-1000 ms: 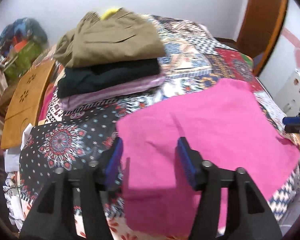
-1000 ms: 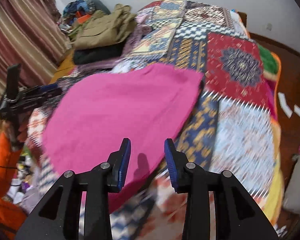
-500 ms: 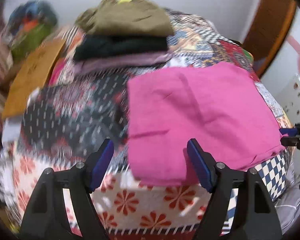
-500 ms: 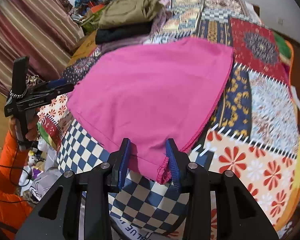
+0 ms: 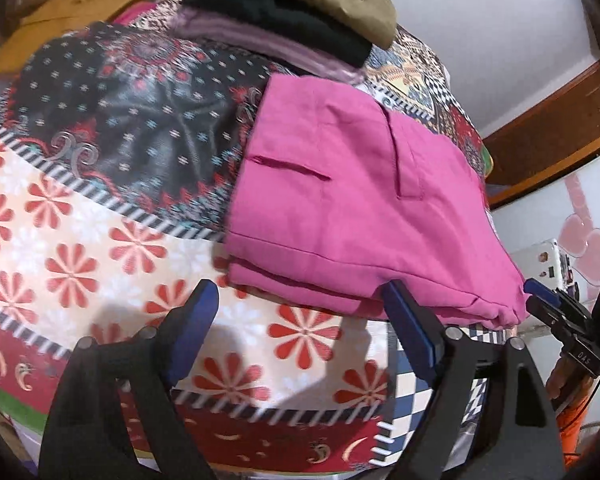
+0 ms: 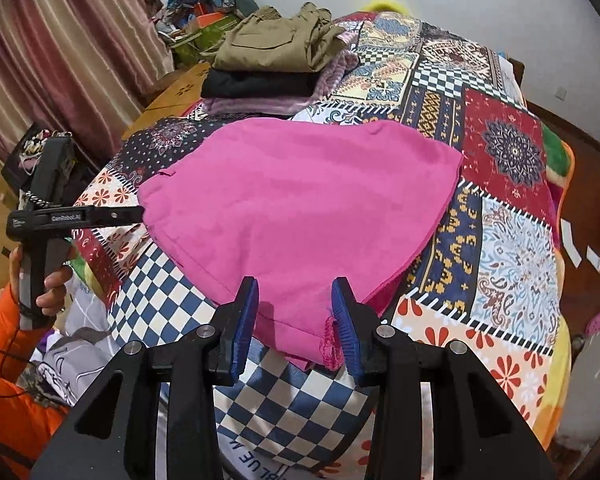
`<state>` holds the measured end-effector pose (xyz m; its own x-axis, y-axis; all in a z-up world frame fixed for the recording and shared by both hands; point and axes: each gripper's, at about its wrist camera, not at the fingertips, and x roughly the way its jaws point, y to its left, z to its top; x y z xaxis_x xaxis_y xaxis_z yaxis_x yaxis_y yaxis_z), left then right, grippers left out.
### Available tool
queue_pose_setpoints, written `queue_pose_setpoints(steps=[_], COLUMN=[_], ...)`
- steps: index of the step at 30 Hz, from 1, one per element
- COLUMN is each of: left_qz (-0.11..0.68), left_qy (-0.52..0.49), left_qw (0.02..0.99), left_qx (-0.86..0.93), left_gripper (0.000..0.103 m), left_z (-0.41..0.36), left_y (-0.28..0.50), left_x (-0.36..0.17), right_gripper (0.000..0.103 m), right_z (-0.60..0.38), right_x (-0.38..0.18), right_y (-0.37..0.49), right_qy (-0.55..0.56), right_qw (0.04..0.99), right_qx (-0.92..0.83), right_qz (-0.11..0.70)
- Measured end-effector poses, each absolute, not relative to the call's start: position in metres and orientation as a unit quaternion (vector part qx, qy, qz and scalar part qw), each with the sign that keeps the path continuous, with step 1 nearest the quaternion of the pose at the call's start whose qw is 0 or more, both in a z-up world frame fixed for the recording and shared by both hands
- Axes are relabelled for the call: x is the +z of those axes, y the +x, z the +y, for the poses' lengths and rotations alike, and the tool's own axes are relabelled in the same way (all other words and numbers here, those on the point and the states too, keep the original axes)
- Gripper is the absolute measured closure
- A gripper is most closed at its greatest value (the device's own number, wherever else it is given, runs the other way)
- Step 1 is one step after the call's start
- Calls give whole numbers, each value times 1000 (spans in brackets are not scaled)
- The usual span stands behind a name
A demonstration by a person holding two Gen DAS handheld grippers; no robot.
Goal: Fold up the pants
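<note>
Pink pants [image 5: 340, 184] lie folded flat on the patchwork bed cover [image 5: 80, 240]. My left gripper [image 5: 298, 292] hovers at their near edge. Its jaws are opening wide around the near left corner, and the pads do not press on the cloth. The right wrist view shows the same pants [image 6: 300, 200], with my right gripper [image 6: 295, 286] over the near corner. That gripper stands partly open, and the frayed hem lies between its blue pads without being pinched. Each gripper shows in the other's view: the right gripper [image 5: 540, 296] at the pants' far corner, the left gripper [image 6: 116, 214] at their left edge.
A stack of folded clothes [image 6: 268, 64], khaki on black on lilac, sits further up the bed. A wooden board [image 6: 172, 96] and striped curtain [image 6: 60, 60] lie beyond the left side. A hand [image 6: 52, 284] in an orange sleeve holds the left gripper. The bed edge runs just below both grippers.
My left gripper sank toward the pants' near edge and rolled, and its jaws spread wider. My right gripper closed in on the near corner, which now lies between its pads.
</note>
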<state>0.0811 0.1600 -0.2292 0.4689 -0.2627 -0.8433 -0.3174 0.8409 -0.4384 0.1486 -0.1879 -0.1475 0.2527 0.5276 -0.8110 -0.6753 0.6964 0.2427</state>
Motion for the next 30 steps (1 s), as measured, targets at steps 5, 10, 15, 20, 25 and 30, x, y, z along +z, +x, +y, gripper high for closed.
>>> queue_pose_setpoints(steps=[5, 10, 15, 20, 25, 30], left_qz=[507, 489, 471, 473, 456, 459], left_qy=[-322, -335, -338, -334, -358, -351], left_qw=[800, 805, 814, 815, 814, 816], left_qx=[-6, -17, -29, -28, -31, -17], left_gripper=[18, 18, 17, 17, 17, 18], left_z=[155, 158, 163, 163, 170, 174], left_y=[89, 89, 87, 93, 102, 107], left_x=[-232, -226, -219, -220, -218, -221], right_gripper=[68, 68, 68, 68, 68, 67], right_z=[-188, -181, -174, -175, -172, -172], right_x=[-143, -147, -169, -184, -186, -188], right_y=[157, 163, 171, 173, 171, 172], right_qy=[-80, -84, -76, -63, -71, -73], right_qw=[795, 798, 781, 768, 764, 763], right_qx=[376, 372, 374, 378, 382, 385], right_qz=[469, 466, 495, 514, 515, 514])
